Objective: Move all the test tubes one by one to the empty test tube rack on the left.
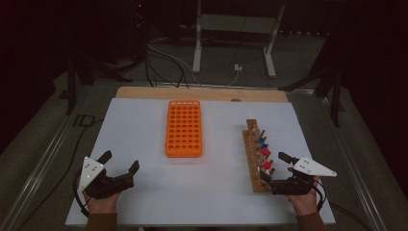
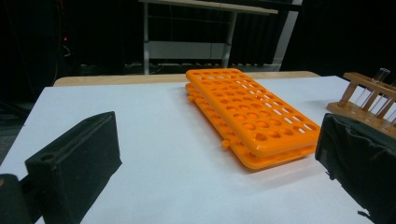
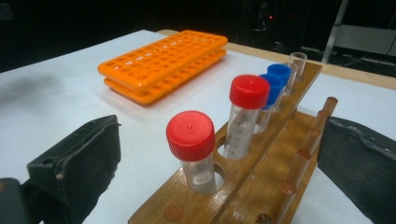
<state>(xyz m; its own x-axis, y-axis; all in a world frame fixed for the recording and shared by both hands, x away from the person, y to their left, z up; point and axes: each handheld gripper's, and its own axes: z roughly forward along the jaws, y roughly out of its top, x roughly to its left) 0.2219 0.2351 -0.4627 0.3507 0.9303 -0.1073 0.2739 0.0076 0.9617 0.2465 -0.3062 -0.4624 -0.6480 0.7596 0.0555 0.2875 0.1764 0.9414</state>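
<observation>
We held the left gripper (image 1: 120,163) idle near the table's (image 1: 144,192) front edge, jaws spread and empty. The right gripper (image 1: 273,167), jaws likewise apart, straddled the near end of the wooden rack (image 3: 275,154). We judged the nearest red-capped tube (image 3: 194,149) the next pick, probably bound for the orange rack (image 1: 183,128).

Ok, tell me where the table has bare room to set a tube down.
Bare white sheet lies between the orange rack and the wooden tube rack, and a wide patch left of the orange rack, ahead of the left tool. The strip near the table's front edge between both tools is free too. It is crowded around the wooden rack, where the right tool sits close.
</observation>
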